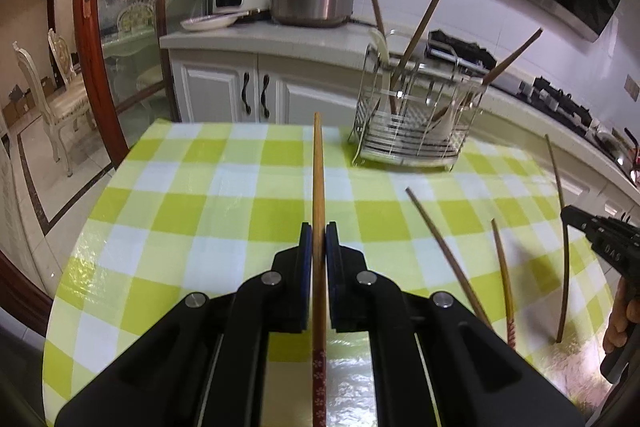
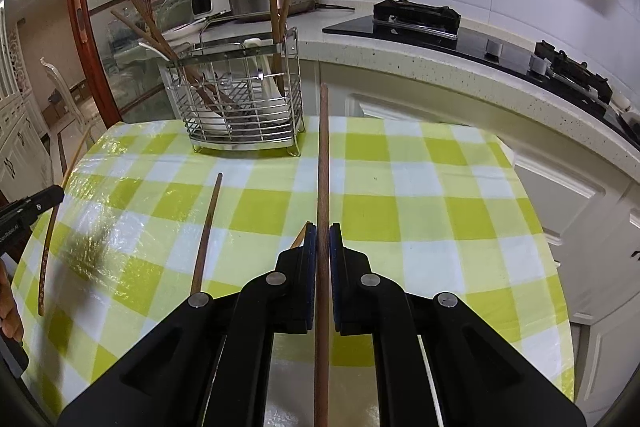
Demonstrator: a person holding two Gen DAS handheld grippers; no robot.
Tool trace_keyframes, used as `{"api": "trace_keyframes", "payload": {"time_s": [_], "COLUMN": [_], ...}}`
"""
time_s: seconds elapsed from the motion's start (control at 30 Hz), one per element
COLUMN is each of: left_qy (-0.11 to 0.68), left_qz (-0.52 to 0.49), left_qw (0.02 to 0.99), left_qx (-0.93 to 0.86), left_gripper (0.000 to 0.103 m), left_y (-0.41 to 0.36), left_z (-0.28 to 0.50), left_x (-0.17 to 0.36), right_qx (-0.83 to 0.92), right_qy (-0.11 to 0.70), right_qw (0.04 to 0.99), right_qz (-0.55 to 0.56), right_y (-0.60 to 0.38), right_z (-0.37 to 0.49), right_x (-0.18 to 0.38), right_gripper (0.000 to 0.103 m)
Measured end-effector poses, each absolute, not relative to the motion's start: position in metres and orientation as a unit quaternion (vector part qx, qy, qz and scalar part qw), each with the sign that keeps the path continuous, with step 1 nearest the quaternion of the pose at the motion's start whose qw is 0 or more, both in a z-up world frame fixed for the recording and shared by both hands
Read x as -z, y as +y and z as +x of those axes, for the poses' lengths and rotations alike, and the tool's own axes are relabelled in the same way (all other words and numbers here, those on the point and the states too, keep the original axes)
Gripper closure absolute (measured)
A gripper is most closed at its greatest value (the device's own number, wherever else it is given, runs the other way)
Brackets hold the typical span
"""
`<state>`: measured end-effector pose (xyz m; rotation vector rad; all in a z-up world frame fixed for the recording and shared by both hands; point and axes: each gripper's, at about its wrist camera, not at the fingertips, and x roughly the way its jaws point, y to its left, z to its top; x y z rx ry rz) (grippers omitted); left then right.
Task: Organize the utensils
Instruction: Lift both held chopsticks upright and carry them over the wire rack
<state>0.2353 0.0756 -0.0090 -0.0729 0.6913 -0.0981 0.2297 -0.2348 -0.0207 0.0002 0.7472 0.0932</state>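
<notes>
My left gripper [image 1: 319, 243] is clamped on a light bamboo chopstick with a red patterned end [image 1: 318, 187], and my right gripper [image 2: 322, 243] pinches a dark brown wooden chopstick [image 2: 323, 167]. The chrome wire utensil basket [image 2: 244, 115] at the far edge of the green-checked tablecloth [image 2: 400, 211] already holds several chopsticks. I judge the job partly done: besides the two in my grip, two more chopsticks [image 1: 448, 259] lie loose on the cloth.

glossy plastic tablecloth [image 1: 224, 195], wooden chopsticks [image 1: 318, 179], shiny metal wire rack [image 1: 412, 131]
</notes>
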Motion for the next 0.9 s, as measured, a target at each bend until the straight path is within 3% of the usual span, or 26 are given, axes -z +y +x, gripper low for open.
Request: {"api": "trace_keyframes", "payload": {"time_s": [0.9], "left_qy": [0.313], "left_qz": [-0.021], "left_qw": [0.948], "left_qx": [0.053], "left_gripper": [0.096], "left_y": [0.071], "left_z": [0.222], "left_x": [-0.016], "right_qx": [-0.049], "right_qy": [0.329], "right_qw": [0.943], "right_qz": [0.007], "right_y": [-0.24], "right_z": [0.22], "right_x": [-0.006], "right_gripper": [0.096]}}
